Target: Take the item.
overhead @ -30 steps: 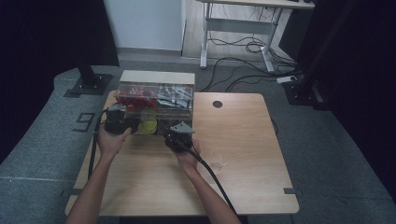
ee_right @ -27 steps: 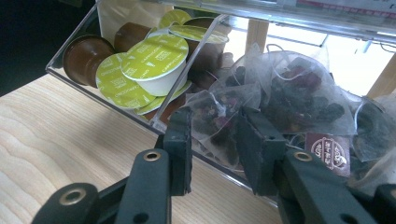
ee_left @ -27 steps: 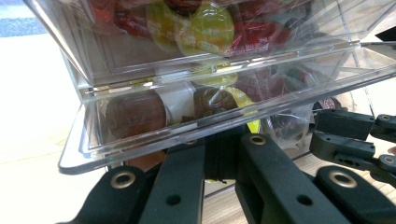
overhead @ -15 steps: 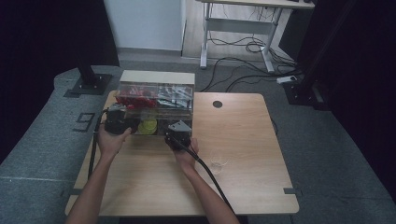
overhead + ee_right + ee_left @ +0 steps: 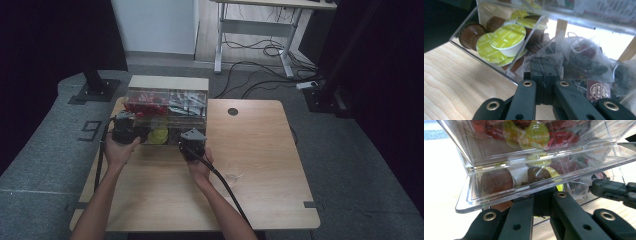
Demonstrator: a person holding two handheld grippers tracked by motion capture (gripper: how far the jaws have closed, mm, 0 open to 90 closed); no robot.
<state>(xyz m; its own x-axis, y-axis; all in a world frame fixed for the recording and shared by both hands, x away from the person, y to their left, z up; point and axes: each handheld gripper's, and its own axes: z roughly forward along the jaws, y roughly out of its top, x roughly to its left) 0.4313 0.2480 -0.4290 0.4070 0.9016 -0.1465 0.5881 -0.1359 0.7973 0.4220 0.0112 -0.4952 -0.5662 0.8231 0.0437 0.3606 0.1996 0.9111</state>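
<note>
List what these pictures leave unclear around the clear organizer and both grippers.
- Right gripper view: the shut jaws hide whether they pinch a tea bag.
- Left gripper view: the drawer front hides the fingertips.
- High view: the organizer is too small to read its contents.
- Tea bag tag: print blurred.

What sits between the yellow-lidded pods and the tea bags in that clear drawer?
A thin clear divider wall separates the yellow-lidded pods from the tea bags. It shows plainly in the right gripper view.
</note>
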